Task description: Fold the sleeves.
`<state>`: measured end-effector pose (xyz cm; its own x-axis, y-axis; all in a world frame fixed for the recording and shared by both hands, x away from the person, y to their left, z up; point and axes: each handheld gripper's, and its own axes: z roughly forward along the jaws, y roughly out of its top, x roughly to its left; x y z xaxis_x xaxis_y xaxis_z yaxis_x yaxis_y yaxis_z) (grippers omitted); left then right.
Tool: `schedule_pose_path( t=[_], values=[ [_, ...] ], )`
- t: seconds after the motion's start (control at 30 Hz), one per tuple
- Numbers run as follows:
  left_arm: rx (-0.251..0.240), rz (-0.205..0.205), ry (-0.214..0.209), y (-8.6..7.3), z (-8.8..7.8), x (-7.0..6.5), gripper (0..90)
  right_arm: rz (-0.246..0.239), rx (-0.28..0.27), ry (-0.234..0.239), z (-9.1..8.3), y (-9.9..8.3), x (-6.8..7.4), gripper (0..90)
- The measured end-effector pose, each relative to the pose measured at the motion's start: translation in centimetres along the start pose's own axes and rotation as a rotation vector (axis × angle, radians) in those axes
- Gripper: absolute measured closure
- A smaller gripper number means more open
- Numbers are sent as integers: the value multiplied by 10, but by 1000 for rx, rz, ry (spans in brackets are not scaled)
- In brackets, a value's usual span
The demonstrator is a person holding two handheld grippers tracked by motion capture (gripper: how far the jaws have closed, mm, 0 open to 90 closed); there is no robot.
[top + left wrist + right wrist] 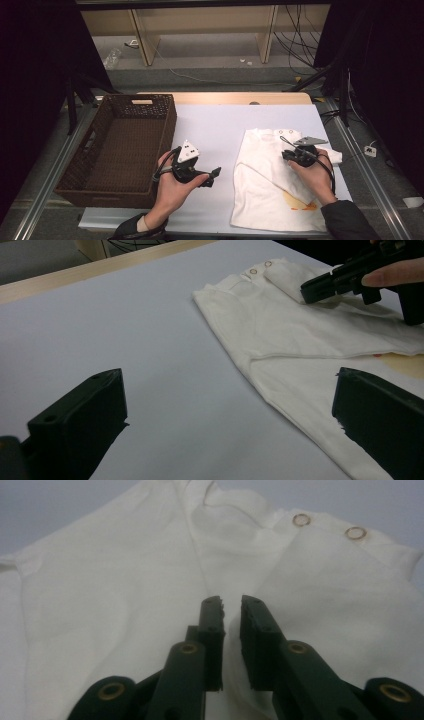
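A white shirt [265,190] lies flat on the right half of the white table [210,125], one side folded over its middle, a yellow print [300,202] showing near the hem. My right gripper [283,139] hovers low over the shirt's [125,580] collar end, close to two metal snaps [301,520]. Its jaws stand a narrow gap apart in the right gripper view [231,602], nothing pinched between them. My left gripper [212,177] is held just left of the shirt [280,330], jaws wide open [227,400] over bare table, aimed at the shirt's edge.
A dark brown wicker basket [167,125] with nothing in it stands at the table's left side. Beyond the far edge are a wooden shelf frame [200,30] and loose cables on the floor. Metal rails run along both sides of the table.
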<state>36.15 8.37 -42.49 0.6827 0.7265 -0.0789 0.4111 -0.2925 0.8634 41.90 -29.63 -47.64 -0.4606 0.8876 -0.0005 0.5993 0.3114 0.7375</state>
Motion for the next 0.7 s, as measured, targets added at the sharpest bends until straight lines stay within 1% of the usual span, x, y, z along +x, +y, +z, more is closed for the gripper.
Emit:
schedule_pose_path(
  t=[0.1,0.13,0.17,0.2,0.23,0.3,0.33,0.47,0.53,0.57,0.63,0.7],
  values=[
    [0,0,0,0,0,0,7,23,-35,-14,-14,6,-7,698],
    [0,-1,0,0,0,0,7,34,-47,-30,-19,8,-10,679],
    [1,0,-1,0,0,0,8,18,-53,-74,-26,9,-17,664],
    [0,-1,-1,0,0,0,8,13,-56,-100,-31,9,-23,656],
    [-1,0,0,0,-1,0,8,22,-60,-117,-35,9,-28,648],
    [-1,-1,1,0,0,0,9,46,-52,-174,-44,5,-42,631],
    [0,-1,1,0,0,0,10,66,-44,-200,-47,2,-49,618],
    [2,1,1,0,0,0,11,154,-2,-274,-57,-11,-75,540],
    [3,2,2,0,1,0,11,197,12,-294,-58,-17,-83,518],
    [3,2,2,0,1,0,12,218,14,-311,-58,-20,-87,505],
    [2,0,2,0,0,0,12,239,34,-335,-59,-25,-94,496],
    [1,-1,3,0,0,0,13,270,50,-349,-60,-30,-98,485]
  ],
)
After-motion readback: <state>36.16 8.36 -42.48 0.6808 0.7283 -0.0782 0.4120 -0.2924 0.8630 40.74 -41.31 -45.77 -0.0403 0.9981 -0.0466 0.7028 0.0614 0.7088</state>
